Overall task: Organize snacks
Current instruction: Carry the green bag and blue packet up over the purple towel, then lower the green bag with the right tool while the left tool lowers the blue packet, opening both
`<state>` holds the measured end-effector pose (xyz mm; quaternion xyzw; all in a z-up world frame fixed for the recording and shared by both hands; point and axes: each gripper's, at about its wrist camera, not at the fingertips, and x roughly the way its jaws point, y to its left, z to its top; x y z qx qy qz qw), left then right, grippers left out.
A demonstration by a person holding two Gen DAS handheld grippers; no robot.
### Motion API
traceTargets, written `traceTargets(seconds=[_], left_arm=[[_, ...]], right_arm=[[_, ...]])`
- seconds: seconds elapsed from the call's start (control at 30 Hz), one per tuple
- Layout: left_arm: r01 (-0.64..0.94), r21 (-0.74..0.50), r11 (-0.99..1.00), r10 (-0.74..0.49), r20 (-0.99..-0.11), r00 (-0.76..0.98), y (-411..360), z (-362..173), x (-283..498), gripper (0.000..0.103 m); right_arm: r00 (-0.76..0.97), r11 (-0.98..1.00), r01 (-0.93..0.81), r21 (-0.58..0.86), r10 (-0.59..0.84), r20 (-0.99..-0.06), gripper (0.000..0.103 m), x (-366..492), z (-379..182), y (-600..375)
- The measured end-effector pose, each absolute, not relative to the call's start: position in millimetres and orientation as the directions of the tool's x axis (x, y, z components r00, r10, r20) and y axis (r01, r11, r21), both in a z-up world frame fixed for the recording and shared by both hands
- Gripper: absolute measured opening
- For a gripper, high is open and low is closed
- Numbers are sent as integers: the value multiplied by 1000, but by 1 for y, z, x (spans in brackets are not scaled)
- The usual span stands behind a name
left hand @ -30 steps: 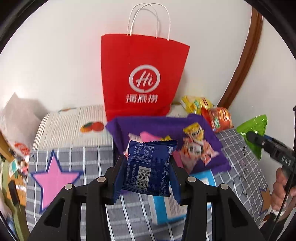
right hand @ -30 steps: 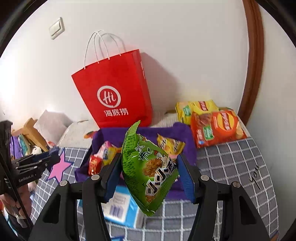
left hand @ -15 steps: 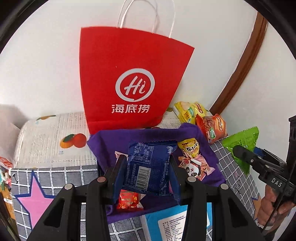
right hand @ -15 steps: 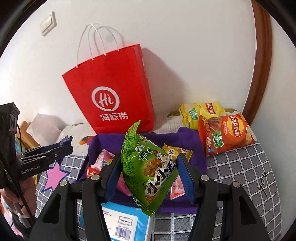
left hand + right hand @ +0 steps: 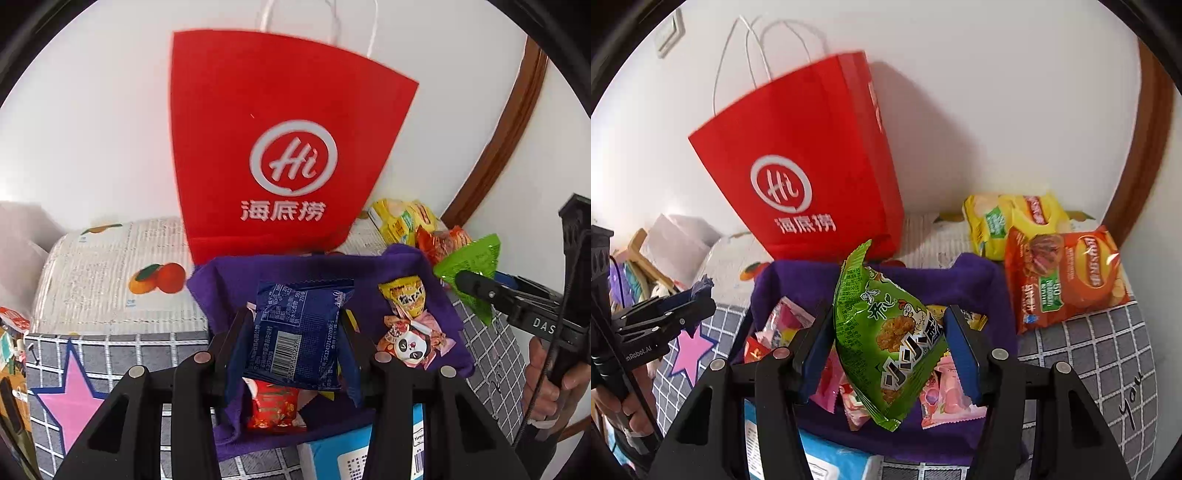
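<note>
Snacks: blue packet [image 5: 300, 334] clamped in left gripper [image 5: 295, 343], green bag [image 5: 886, 339] in right gripper [image 5: 888, 343], both now carried closer, directly above purple bin [image 5: 975, 277]; drop-in judged next.

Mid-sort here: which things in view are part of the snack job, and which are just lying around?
Job:
left gripper holding blue packet
right gripper holding green packet
purple bin with small snacks
chip bags

Lying about:
red paper bag
tissue pack
fruit-print cloth
</note>
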<state>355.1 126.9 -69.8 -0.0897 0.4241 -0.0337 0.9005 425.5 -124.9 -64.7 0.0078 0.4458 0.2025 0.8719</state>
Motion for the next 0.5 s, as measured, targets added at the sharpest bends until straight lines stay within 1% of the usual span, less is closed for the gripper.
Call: traceTargets(seconds=[0.07,0.23,0.4,0.5], left_arm=[[-14,-173,985,-126,-767,630,121,-74,357,42],[-12,-163,987,-120,-774,622,115,-80,358,42],[-38,-171,985,-112,-782,613,120,-85,360,42],[-53,-198,979,-126,-787,605,126,-89,363,42]], right_arm=[[499,913,-366,179,355,-790,59,427,-69,-124],[466,891,-412,189,384,-797,59,426,-74,-124],[425,887,-417,198,383,-820,59,431,-83,-123],[417,892,-407,196,373,-829,59,434,-88,-123]])
